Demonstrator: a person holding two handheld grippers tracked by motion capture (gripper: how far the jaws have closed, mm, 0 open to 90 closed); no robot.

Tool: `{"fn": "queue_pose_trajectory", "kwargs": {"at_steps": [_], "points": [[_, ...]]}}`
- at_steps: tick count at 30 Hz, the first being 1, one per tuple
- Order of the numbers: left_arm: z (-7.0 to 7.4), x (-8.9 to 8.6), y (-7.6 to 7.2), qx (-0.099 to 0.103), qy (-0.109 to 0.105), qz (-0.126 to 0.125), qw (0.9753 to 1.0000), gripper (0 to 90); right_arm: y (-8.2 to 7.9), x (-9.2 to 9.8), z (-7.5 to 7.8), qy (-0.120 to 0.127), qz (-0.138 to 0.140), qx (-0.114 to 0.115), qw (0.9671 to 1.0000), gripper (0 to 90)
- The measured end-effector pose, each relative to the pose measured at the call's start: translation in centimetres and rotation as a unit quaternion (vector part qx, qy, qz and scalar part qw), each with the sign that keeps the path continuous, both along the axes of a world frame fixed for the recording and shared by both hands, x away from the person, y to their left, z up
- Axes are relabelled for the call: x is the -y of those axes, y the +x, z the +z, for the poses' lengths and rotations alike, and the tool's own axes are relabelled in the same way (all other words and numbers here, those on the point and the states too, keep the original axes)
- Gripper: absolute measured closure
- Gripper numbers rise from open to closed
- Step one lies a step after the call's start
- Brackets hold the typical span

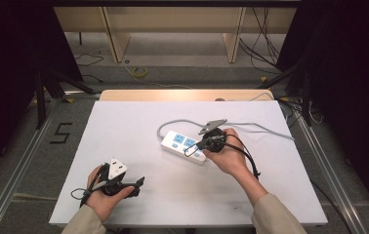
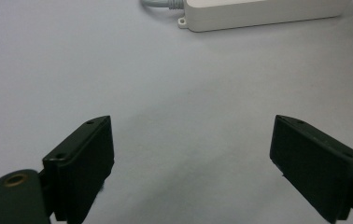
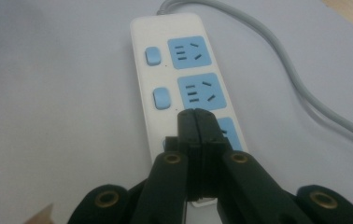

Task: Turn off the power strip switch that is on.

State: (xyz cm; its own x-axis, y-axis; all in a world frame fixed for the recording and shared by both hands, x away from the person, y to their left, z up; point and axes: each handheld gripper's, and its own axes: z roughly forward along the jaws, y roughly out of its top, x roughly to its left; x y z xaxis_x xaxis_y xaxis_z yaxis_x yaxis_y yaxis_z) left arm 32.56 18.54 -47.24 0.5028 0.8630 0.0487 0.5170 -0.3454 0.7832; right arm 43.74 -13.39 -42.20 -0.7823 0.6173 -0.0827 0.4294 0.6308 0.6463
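Right now we are bringing the right hand-held gripper (image 3: 197, 122) down over the white power strip (image 1: 185, 146), its jaws pressed together with nothing between them, tips hovering over or touching the near end of the strip beside the third switch; we cannot tell which. The strip is lying flat near the middle of the white bench (image 1: 124, 126), its grey cable (image 1: 265, 129) trailing off toward the far right. We are counting 1 strip, 3 blue sockets and 3 blue switches (image 3: 160, 99), the nearest partly hidden. It looks like a light, rigid plastic body that could slide on the smooth sheet, so pressing straight down seems wise. Our left hand-held gripper (image 1: 136, 184) is resting near the front edge, jaws wide apart and empty.
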Motion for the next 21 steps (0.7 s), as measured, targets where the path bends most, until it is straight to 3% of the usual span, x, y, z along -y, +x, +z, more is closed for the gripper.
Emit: {"fn": "queue_pose_trajectory", "kwargs": {"at_steps": [21], "points": [[-0.01, 0.10, 0.02, 0.000, -0.001, -0.001, 1.0000, 13.4, 0.61, -0.87, -0.98, -0.021, 0.009, -0.016, 0.9996, 90.0]]}}
